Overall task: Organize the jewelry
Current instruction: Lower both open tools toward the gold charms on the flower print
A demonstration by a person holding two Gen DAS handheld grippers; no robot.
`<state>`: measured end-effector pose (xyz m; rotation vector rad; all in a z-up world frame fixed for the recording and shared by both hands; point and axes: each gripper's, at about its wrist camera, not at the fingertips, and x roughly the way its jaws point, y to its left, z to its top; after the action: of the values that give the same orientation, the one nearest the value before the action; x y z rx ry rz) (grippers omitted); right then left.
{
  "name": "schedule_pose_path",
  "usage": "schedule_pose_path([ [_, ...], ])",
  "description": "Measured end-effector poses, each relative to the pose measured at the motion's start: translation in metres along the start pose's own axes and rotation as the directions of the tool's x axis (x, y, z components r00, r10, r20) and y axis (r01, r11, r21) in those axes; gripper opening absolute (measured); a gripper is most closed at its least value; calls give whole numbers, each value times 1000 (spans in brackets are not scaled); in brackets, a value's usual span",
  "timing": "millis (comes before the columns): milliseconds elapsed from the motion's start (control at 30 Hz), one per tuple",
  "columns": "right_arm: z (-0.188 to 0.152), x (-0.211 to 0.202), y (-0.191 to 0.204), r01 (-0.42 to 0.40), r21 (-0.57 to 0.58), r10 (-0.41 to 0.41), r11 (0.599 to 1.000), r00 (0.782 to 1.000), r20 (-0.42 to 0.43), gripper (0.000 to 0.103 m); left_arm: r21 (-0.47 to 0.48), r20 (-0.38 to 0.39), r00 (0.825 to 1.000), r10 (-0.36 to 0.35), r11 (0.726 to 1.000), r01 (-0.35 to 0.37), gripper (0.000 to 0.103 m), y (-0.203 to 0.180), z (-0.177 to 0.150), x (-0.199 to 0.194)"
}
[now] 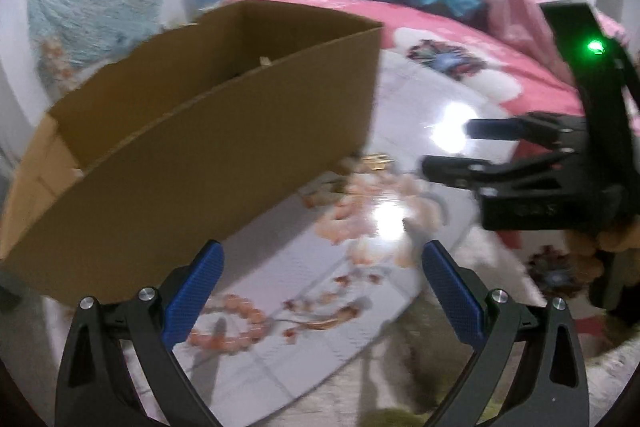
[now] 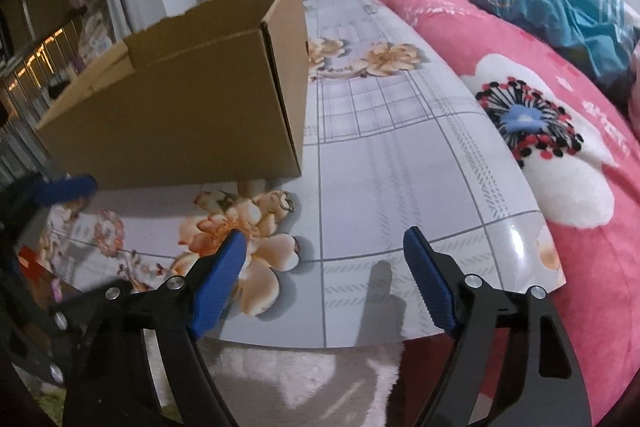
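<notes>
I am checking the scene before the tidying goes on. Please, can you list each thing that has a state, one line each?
cardboard box: open at the top, upright on the table.
bead bracelet: lying flat on the table, outside the box.
small gold pieces: on the table beside the box corner, not picked up.
left gripper: open, nothing between its fingers.
right gripper: open, nothing between its fingers.

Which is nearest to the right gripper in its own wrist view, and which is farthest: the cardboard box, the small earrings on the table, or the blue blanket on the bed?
From the right gripper:
1. Small earrings, just ahead, slightly left, on the table.
2. Cardboard box, behind them, left.
3. Blue blanket, far right, on the bed.
</notes>
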<state>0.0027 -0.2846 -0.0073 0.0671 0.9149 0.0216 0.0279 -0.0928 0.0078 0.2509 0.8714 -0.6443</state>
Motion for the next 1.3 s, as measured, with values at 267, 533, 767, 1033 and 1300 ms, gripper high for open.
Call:
schedule_pose_path([
  [267, 5, 2, -9, -21, 27, 20, 999, 1000, 16, 76, -115, 13, 974, -227, 967, 227, 97, 3, 1, -7],
  [533, 9, 5, -12, -54, 24, 53, 998, 998, 34, 73, -120, 3, 978, -210, 970, 209, 97, 3, 5, -5],
  [767, 12, 2, -11, -107, 21, 106, 994, 993, 60, 68, -89, 0, 996, -94, 992, 94, 97, 13, 11, 5],
  [1033, 12, 0, -12, -159, 43, 156, 986, 985, 70, 53, -4, 27, 1000, -4, 1000, 4, 90, 12, 14, 11],
  [1300, 14, 3, -14, -190, 66, 186, 979, 980, 73, 46, 21, 32, 999, 26, 999, -26, 66, 18, 21, 19],
])
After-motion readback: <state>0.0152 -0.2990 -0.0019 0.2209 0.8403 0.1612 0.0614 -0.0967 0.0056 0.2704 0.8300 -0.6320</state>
